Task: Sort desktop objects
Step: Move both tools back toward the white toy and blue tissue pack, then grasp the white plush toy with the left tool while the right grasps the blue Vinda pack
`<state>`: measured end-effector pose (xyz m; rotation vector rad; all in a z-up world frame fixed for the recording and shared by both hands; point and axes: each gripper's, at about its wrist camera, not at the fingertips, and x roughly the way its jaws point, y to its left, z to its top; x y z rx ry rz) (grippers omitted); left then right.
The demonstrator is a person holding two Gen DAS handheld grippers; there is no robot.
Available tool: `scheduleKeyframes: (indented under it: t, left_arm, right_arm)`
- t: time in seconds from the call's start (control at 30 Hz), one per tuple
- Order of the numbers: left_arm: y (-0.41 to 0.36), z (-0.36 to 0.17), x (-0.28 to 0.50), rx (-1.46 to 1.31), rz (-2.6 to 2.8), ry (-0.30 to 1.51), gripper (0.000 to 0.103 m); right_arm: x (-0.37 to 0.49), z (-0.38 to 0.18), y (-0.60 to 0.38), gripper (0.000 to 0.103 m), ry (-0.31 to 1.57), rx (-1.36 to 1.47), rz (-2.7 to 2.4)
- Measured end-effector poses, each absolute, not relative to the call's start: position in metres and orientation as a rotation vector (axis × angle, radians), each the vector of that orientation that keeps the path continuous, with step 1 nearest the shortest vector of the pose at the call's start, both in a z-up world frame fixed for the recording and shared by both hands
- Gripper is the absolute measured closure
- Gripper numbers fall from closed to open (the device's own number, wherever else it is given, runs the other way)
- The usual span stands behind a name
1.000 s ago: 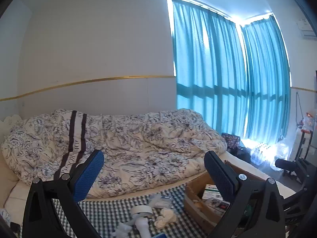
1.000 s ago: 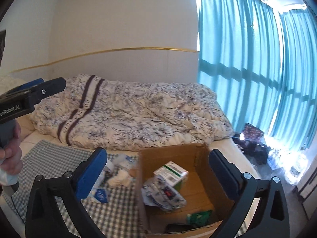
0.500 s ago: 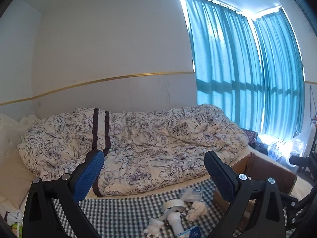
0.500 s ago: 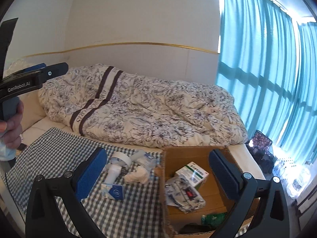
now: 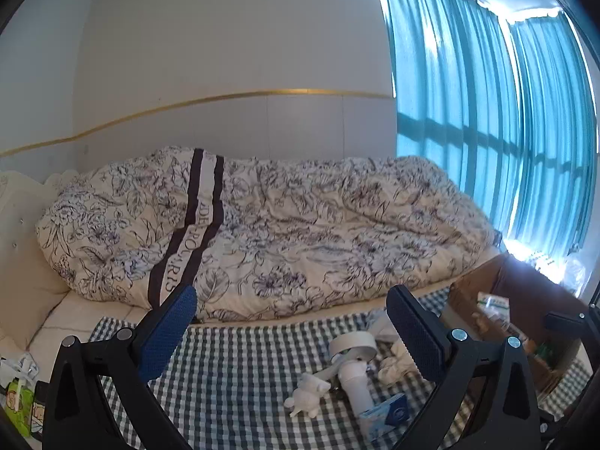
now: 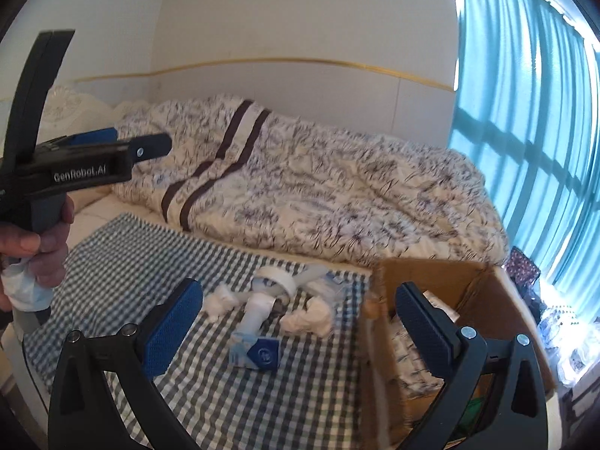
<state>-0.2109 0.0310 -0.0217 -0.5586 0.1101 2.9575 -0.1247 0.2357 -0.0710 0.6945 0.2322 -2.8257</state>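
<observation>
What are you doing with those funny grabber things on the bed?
A person is tidying small things off a checked cloth into a cardboard box. Each hand holds a grabbing tool; both the left tool and the right tool are open and empty, hovering above the cloth. Waiting on it are a tape roll, a white tube, a little blue box and crumpled tissues. The cardboard box already holds a few things.

Small white clutter (image 6: pixel 262 307) beside cardboard box (image 6: pixel 483 288)
</observation>
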Motion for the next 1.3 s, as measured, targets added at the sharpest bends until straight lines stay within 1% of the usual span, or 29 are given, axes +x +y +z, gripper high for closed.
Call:
scheduleKeyframes:
  t: [0.3,0.67,0.77,0.83,0.97,1.03,1.13,1.3]
  left_arm:
    - [0.016,-0.074,-0.239,-0.738,2.902,0.106,0.000]
    - [0.015,-0.144,-0.256,-0.957,2.765,0.299,0.000]
    - [0.015,-0.161,-0.263,-1.013,2.713,0.329,0.000]
    - [0.015,-0.173,-0.270,-1.064,2.693,0.323,0.000]
    - [0.015,-0.185,-0.283,-1.140,2.671,0.242,0.000]
    - [0.017,-0.188,-0.289,-1.145,2.665,0.251,0.000]
    - [0.020,-0.196,-0.298,-1.166,2.652,0.251,0.000]
    - [0.020,-0.214,-0.313,-1.230,2.605,0.170,0.000]
  right_arm:
    - [-0.145,-0.130,0.219,0.000,0.212,0.833,-2.759]
    - [-0.168,-0.171,0.216,0.000,0.094,1.018,-2.689]
    - [-0.175,-0.183,0.208,0.000,0.110,1.070,-2.674]
    - [-0.181,-0.190,0.205,0.000,0.097,1.107,-2.661]
    - [-0.197,-0.205,0.206,0.000,0.031,1.170,-2.661]
    - [-0.203,-0.214,0.207,0.000,0.002,1.203,-2.655]
    - [-0.212,-0.225,0.206,0.000,-0.011,1.248,-2.643]
    - [-0.229,-0.241,0.204,0.000,-0.001,1.297,-2.620]
